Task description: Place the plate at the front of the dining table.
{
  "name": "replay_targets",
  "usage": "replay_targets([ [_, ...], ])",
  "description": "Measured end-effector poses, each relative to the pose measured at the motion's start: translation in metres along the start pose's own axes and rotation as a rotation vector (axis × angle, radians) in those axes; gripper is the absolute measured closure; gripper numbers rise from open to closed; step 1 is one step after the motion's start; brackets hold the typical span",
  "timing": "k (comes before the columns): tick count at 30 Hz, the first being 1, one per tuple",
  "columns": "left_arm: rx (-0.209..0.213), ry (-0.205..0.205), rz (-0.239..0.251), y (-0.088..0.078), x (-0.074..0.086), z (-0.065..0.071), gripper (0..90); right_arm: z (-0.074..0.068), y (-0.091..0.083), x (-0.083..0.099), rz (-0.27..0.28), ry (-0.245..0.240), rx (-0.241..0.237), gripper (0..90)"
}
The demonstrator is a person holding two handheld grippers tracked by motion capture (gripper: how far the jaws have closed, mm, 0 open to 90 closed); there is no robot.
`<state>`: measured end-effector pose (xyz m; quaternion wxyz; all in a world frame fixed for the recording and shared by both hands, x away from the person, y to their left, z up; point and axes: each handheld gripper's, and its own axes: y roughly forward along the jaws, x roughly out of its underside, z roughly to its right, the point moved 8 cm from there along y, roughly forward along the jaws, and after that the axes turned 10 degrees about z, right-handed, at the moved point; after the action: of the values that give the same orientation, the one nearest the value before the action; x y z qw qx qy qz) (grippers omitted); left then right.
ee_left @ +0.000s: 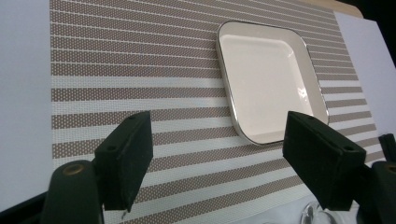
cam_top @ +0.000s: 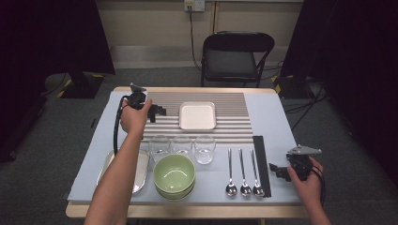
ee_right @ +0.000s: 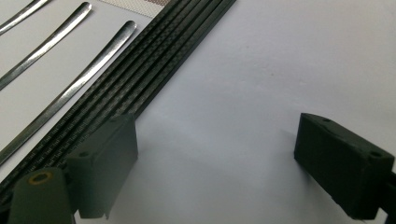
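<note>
three clear glasses (cam_top: 182, 144) in a row, mid-table | stacked green bowls (cam_top: 174, 172) at 6 o'clock of the glasses, near the front edge | silver tray (cam_top: 141, 174) at 9 o'clock, just beside the bowls | three spoons (cam_top: 243, 171) at 3 o'clock of the bowls, handles pointing to 12 | black folding chair (cam_top: 237, 56) at 12 o'clock, beyond the table

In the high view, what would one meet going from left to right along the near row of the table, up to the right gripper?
Metal tray → green bowls → three spoons → black chopsticks → right gripper, jaws open and empty.
</note>
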<state>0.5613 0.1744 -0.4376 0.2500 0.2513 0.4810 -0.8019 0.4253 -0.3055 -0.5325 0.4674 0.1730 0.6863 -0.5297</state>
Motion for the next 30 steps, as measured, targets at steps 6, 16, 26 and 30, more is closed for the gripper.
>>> replay_targets([
  [6, -0.003, 0.004, -0.006, -0.002, 0.003, -0.004, 25.0, 0.000, 0.000, 0.000, 0.000, 0.000, 0.000, 12.4],
  [16, -0.004, 0.024, -0.012, -0.009, 0.006, -0.011, 25.4, 0.000, 0.000, 0.000, 0.000, 0.000, 0.000, 12.5],
  [26, -0.007, 0.052, -0.038, -0.015, 0.011, -0.011, 25.4, 0.000, 0.000, 0.000, 0.000, 0.000, 0.000, 12.5],
  [30, -0.004, 0.061, -0.047, -0.018, 0.012, -0.011, 25.4, 0.000, 0.000, 0.000, 0.000, 0.000, 0.000, 12.5],
])
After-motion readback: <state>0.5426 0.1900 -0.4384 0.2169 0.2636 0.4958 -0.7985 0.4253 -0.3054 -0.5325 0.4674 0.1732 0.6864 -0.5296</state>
